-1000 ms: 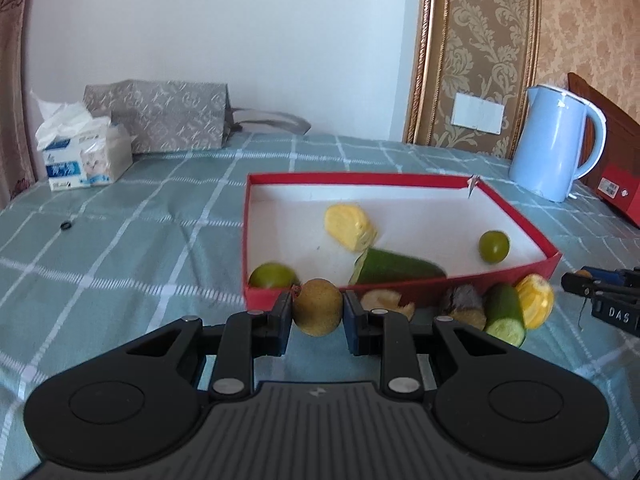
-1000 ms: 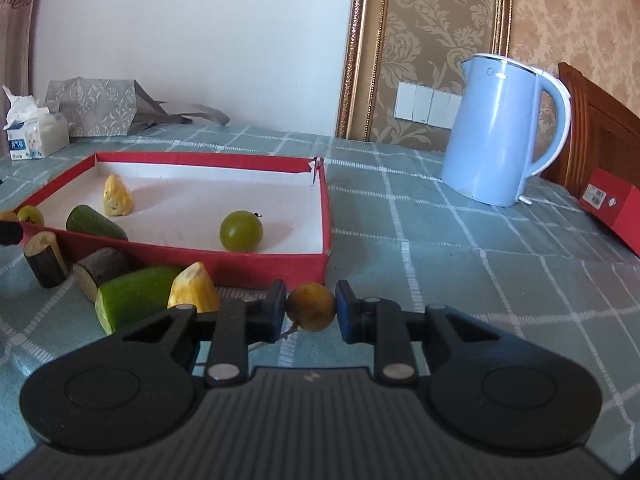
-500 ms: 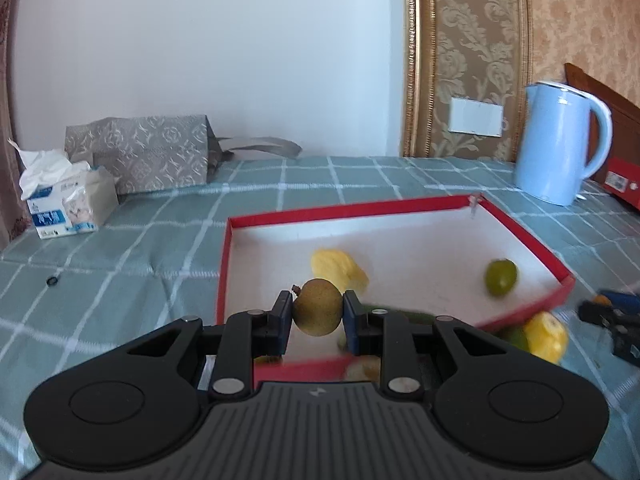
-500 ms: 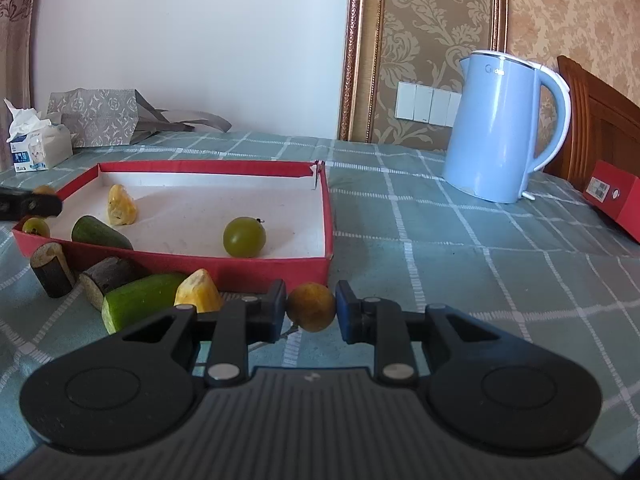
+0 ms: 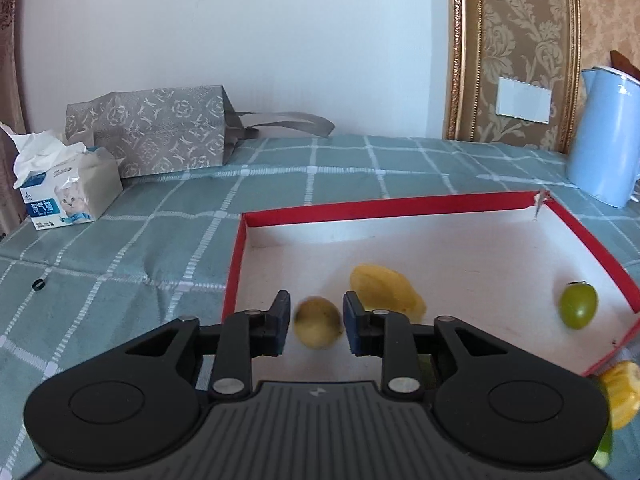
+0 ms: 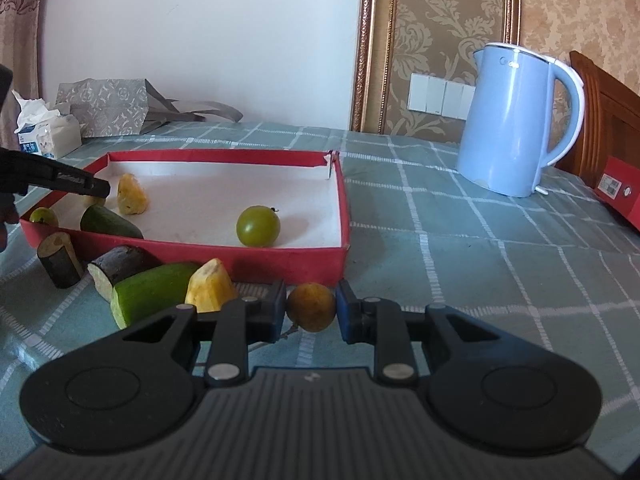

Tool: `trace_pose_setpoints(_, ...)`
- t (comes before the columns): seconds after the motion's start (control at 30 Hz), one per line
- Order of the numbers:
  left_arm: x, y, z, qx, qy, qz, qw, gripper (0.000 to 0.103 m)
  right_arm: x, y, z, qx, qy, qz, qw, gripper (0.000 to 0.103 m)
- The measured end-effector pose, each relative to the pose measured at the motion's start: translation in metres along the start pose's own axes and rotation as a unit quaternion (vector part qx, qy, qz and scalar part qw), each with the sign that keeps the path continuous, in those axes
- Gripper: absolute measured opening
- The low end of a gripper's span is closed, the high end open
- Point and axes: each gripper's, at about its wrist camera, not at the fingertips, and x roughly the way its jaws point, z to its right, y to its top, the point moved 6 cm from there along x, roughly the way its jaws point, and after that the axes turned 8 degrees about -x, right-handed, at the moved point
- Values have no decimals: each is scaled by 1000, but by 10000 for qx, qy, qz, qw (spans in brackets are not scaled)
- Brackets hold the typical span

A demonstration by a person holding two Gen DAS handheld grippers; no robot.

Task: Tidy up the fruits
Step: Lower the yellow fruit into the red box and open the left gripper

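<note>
My left gripper [image 5: 314,324] is over the near left corner of the red box [image 5: 400,207]. Its jaws stand open, with small gaps beside a blurred brown-yellow round fruit [image 5: 318,327] between them. In the box lie a yellow fruit piece [image 5: 386,290] and a green round fruit [image 5: 578,310]. My right gripper [image 6: 311,307] rests low in front of the box [image 6: 280,258]; a small orange-brown fruit [image 6: 311,306] sits between its slightly parted fingers. The left gripper also shows in the right wrist view [image 6: 96,190], over the box's left end.
In front of the box lie a green cucumber piece [image 6: 154,290], a yellow piece [image 6: 210,286] and two dark-skinned pieces [image 6: 60,258]. Another cucumber piece [image 6: 108,222] lies inside. A blue kettle [image 6: 516,120] stands right, a tissue box [image 5: 64,192] and grey bag [image 5: 156,132] far left.
My left gripper has lifted the brown fruit from the table, carried it over the box wall and opened; the fruit is blurred. My right gripper has barely moved, and its fingers have parted slightly.
</note>
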Motion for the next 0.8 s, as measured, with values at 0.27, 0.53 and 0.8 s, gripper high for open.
trace_pose_setpoints(0.27, -6, 2, -7, -257, -69, 171, 9995, 74, 2, -2, -2, -2, 26, -69, 10000, 24)
trace_pose_setpoints(0.53, -39, -12, -9, -215, -89, 540, 9983, 86, 3, -2, -2, 20, 20, -54, 10000, 24)
trace_pose_setpoints(0.8, -67, -25, -25, -681, -424, 595, 9950, 86, 0, -2, -2, -10, 16, 1, 10000, 24)
